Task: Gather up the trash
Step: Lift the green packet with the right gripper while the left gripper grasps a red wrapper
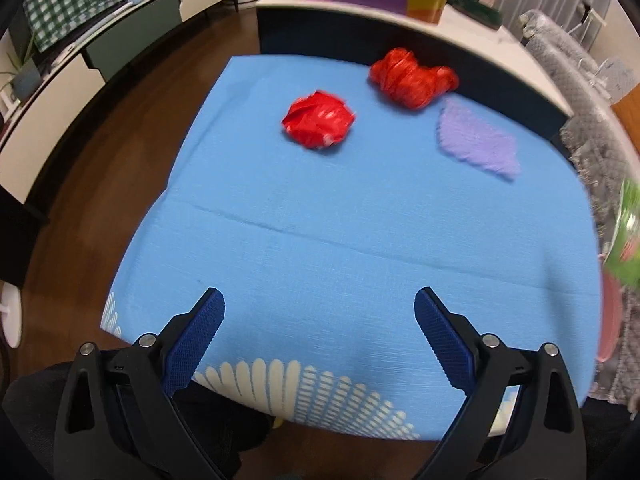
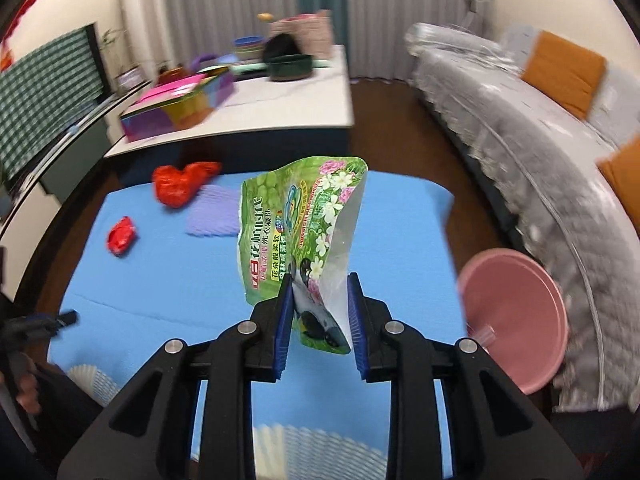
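The left gripper (image 1: 319, 312) hangs with jaws wide apart and empty over the blue tablecloth (image 1: 320, 240). At twelve o'clock lies a crumpled red wrapper (image 1: 319, 121); at one o'clock, a red plastic bag (image 1: 412, 77) touching a purple foam pad (image 1: 476, 140). A blurred green pouch (image 1: 626, 236) shows at three o'clock.

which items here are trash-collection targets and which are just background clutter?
Job:
- green detergent pouch, clamped in right gripper
- small red wad
- larger red crumpled bag
- purple foam piece
- pink basin, probably the bin

Lying about:
- colourful box
- dark green pot
- orange cushions
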`<state>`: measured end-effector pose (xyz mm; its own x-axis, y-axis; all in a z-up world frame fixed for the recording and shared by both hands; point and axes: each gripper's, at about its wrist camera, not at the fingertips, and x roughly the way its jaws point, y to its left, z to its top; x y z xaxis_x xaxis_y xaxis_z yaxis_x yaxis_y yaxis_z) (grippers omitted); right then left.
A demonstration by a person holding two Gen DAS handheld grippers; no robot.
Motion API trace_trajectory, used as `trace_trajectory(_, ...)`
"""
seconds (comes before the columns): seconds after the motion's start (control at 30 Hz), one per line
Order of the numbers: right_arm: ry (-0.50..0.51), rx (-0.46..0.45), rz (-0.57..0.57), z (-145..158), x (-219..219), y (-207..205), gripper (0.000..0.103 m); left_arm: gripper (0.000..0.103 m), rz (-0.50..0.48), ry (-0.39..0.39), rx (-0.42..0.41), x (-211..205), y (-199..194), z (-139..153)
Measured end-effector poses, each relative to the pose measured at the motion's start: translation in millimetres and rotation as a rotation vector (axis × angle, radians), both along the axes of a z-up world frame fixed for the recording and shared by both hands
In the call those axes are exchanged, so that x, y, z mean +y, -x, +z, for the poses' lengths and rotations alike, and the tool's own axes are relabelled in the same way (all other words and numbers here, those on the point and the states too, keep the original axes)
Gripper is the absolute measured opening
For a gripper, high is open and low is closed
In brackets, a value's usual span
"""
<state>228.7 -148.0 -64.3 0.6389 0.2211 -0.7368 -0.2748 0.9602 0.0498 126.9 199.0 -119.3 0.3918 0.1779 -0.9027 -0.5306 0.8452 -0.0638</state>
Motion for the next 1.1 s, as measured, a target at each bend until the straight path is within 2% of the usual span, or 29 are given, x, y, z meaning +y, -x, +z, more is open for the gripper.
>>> trace_trajectory(0.17, -0.045, 0.055, -0.102, -18, -42, -15, 0.027, 0.093, -0.031, -0.049, -0.039, 8, -28, 39)
trace_trajectory(0.27, -0.052, 0.046, -0.135, -18, -54, -18, 0.027, 0.093, -0.044, -0.052, -0.054, 25, -60, 41)
trace_trajectory(0.43, -0.049, 0.044, -0.164, -22, -67, -20, 0.027, 0.093, -0.038, -0.02, -0.028, 56, -119, 5)
trace_trajectory(0.6, -0.034, 0.069, -0.187, -30, -73, -28, 0.027, 0.093, -0.057, -0.025, 0.063, 79, -170, -42)
trace_trajectory(0.87, -0.002, 0.086, -0.181, -41, -63, -41, 0.027, 0.092, 0.04, 0.071, 0.104, 110, -192, -80)
trace_trajectory(0.93, -0.002, 0.088, -0.175, -41, -60, -43, 0.027, 0.078, 0.073, 0.07, 0.103, 113, -193, -83)
trace_trajectory(0.97, 0.001, 0.085, -0.169, -41, -57, -43, 0.027, 0.076, 0.082, 0.072, 0.097, 113, -193, -82)
trace_trajectory(1.03, 0.005, 0.08, -0.155, -41, -52, -43, 0.027, 0.064, 0.095, 0.065, 0.065, 112, -192, -77)
trace_trajectory(1.1, 0.007, 0.073, -0.141, -39, -49, -42, 0.027, 0.048, 0.06, 0.016, 0.04, 100, -190, -65)
